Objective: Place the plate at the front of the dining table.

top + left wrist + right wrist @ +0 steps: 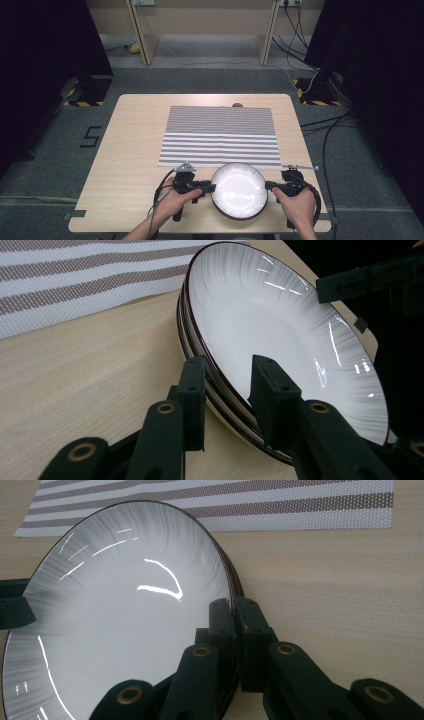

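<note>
A: Starting at the near edge of the table (125, 150), what do the two hands have between them?

B: A white plate (238, 190) with a dark rim, lying close to the near edge. In the left gripper view it looks like the top of a small stack, since more rims show under it.

A: How does the left gripper (227, 390) stand?

B: Its jaws are apart and straddle the plate's rim, one outside and one over the white face. I see a gap on each side, so it is not pinching yet. In the high view the left hand (175, 200) holds it at the plate's left edge.

A: And the right gripper (232, 630)?

B: Its jaws are drawn together on the rim at the plate's opposite edge, clamped on it. The right hand (297, 205) holds it from the near right.

A: What lies past the plate?

B: A striped mat (220, 135), grey and white, flat on the middle of the table. The plate's far edge lies just at the mat's near border. Beyond the table there is grey floor (200, 80) with cables (330, 130) running across it.
</note>
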Motion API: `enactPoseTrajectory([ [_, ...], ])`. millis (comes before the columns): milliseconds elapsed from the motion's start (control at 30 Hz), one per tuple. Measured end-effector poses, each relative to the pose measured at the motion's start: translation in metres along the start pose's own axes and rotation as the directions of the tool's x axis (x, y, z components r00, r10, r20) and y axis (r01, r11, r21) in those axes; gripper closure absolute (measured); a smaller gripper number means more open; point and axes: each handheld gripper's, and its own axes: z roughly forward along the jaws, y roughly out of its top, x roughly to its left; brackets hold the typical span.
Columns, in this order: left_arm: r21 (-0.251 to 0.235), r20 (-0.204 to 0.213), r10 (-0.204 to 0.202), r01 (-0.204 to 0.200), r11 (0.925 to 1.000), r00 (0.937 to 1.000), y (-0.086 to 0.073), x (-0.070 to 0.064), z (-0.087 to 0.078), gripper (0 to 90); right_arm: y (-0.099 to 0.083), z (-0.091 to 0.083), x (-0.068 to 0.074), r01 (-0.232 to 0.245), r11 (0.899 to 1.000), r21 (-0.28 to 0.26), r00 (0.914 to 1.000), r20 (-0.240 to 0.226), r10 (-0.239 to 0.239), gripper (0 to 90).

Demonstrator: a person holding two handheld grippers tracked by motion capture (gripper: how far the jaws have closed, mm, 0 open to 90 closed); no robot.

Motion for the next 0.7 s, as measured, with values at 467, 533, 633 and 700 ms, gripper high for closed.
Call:
enactPoseTrajectory([
  [467,-0.011,-0.015,-0.008,0.008,0.9999,0.9999,0.004,-0.001,-0.005,65.6,-0.002,0.016,0.001,-0.044,0.999,0.027,0.996,-0.076,0.046,77.0],
  [533,-0.008,-0.022,-0.003,0.003,1.0,0.9997,0.004,-0.002,-0.006,66.0,-0.001,0.015,0.003,-0.039,0.999,0.035,0.9963,-0.076,0.042,73.2],
  [633,-0.011,-0.02,-0.013,0.013,0.9998,0.9997,0.003,-0.003,-0.007,65.7,-0.001,0.014,0.005,-0.021,0.999,0.05,0.9967,-0.078,0.025,70.3],
  [700,-0.011,-0.018,-0.014,0.014,0.9998,0.9997,0.002,-0.002,-0.007,65.3,-0.001,0.014,0.005,-0.012,0.999,0.051,0.9954,-0.094,0.017,68.0],
])
